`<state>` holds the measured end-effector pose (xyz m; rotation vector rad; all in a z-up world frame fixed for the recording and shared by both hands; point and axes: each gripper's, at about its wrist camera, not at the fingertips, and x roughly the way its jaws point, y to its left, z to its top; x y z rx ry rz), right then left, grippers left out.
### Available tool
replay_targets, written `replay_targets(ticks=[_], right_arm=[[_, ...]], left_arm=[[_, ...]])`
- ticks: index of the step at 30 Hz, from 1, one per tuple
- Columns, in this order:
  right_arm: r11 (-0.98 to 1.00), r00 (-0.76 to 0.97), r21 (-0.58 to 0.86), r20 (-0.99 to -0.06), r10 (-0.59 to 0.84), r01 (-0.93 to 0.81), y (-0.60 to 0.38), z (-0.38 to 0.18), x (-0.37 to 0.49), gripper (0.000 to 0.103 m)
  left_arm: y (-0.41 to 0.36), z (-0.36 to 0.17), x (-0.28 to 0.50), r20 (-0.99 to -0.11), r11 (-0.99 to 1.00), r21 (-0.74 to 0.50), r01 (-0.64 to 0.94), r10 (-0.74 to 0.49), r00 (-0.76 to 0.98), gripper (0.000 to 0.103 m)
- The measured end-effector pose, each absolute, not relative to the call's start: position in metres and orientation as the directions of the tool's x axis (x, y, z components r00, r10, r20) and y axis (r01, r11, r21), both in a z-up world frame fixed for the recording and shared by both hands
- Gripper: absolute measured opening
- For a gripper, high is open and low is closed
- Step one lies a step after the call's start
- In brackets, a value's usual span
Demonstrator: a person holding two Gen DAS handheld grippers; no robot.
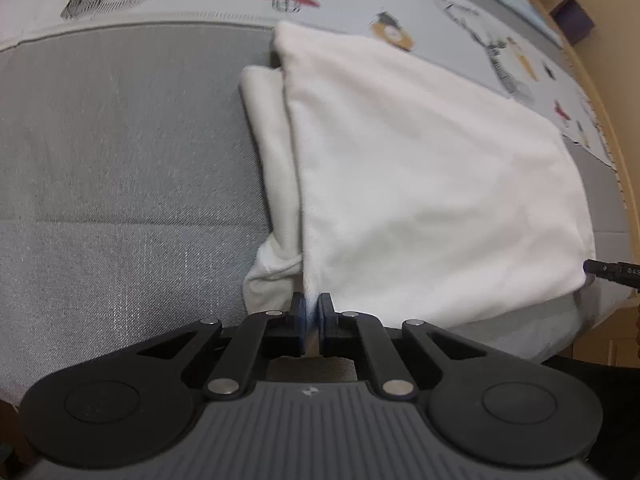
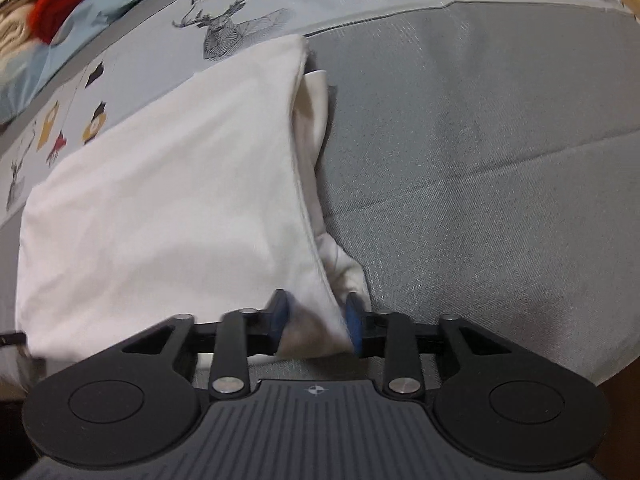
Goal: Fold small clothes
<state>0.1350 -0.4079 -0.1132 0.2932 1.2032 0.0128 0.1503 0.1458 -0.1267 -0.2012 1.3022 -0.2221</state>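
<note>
Left tongs (image 1: 311,314) pinch the near left corner of the white garment (image 1: 420,184). Right tongs (image 2: 316,322) sit half open with the near right corner between the pads, not clamped. Garment lies folded at the near edge of the grey bed cover (image 1: 120,160). Risk: the right corner slips and the fold skews. Tucked sleeve (image 1: 272,152) could drag. Printed sheet (image 2: 240,20) lies beyond; nothing blocks.

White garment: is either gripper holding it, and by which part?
Left gripper pinches the white garment at its near edge; right gripper straddles its near corner, grip unclear.
</note>
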Motion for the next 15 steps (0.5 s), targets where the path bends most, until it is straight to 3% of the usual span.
replay_targets(ticks=[4,11,15], right_arm=[[0.940,0.464,0.290,-0.868,0.178,0.181,-0.414,-0.092,0.123,0.004],[0.986,0.310,0.107,-0.949,0.062,0.130,-0.398,-0.118,0.120,0.005],[0.987,0.426,0.082,-0.905,0.015,0.139,-0.395,-0.096,0.118,0.006]], left_arm=[[0.155,-0.113,0.135,-0.905,0.954,-0.299,0.023,-0.291,0.309,0.004],[0.143,-0.131,0.129,-0.964,0.982,-0.175,0.068,-0.185,0.192,0.007],[0.146,-0.108,0.126,-0.925,0.977,-0.196,0.082,-0.212,0.315,0.007]])
